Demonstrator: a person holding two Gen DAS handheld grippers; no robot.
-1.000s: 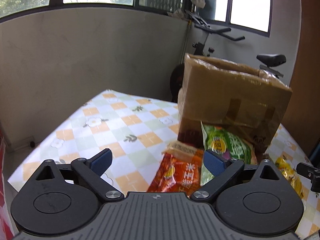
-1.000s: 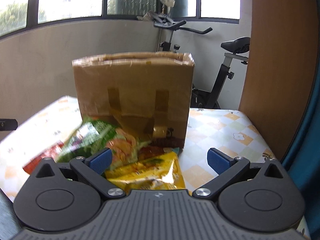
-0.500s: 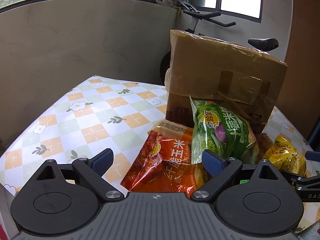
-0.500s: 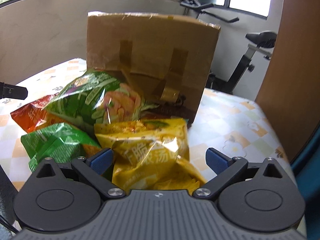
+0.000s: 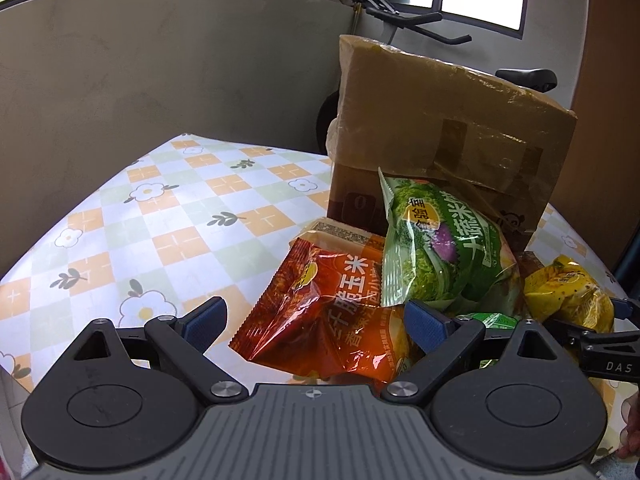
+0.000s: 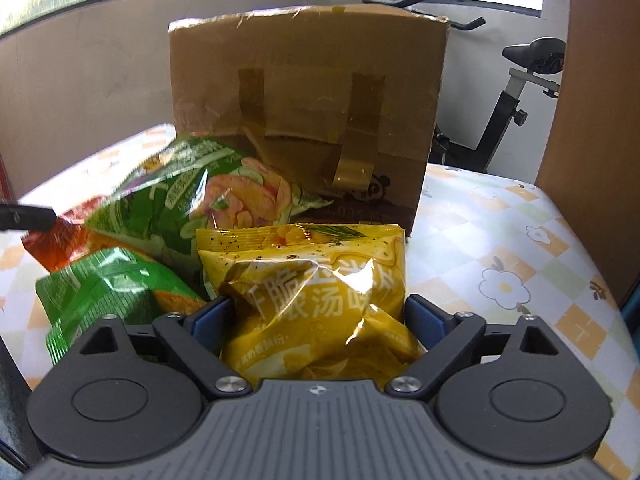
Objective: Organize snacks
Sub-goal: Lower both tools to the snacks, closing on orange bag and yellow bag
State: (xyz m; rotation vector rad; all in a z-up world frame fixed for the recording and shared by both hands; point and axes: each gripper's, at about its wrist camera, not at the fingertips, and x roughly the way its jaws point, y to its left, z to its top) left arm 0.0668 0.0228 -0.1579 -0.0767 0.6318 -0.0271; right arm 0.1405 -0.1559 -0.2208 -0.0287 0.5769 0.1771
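Snack bags lie piled in front of a tall cardboard box (image 5: 448,136) on a checkered table. My left gripper (image 5: 316,326) is open around the near end of a red-orange bag (image 5: 320,308). A green vegetable bag (image 5: 436,252) leans on the box behind it. My right gripper (image 6: 318,320) is open, its blue pads on either side of a yellow bag (image 6: 316,288). The yellow bag (image 5: 568,296) also shows at the right of the left wrist view. A small green bag (image 6: 112,288) lies left of it, under the big green bag (image 6: 200,196). The box (image 6: 308,92) stands behind.
The table (image 5: 160,220) has a flower-checked cloth and open surface to the left. Its right side (image 6: 520,240) ends near a wooden panel (image 6: 600,120). An exercise bike (image 6: 520,80) stands behind the box by the wall. The left gripper's tip (image 6: 28,216) shows at the far left.
Both grippers moved forward and down toward the pile. The right gripper's fingers now straddle the yellow bag; the left gripper's fingers now reach the red-orange bag.
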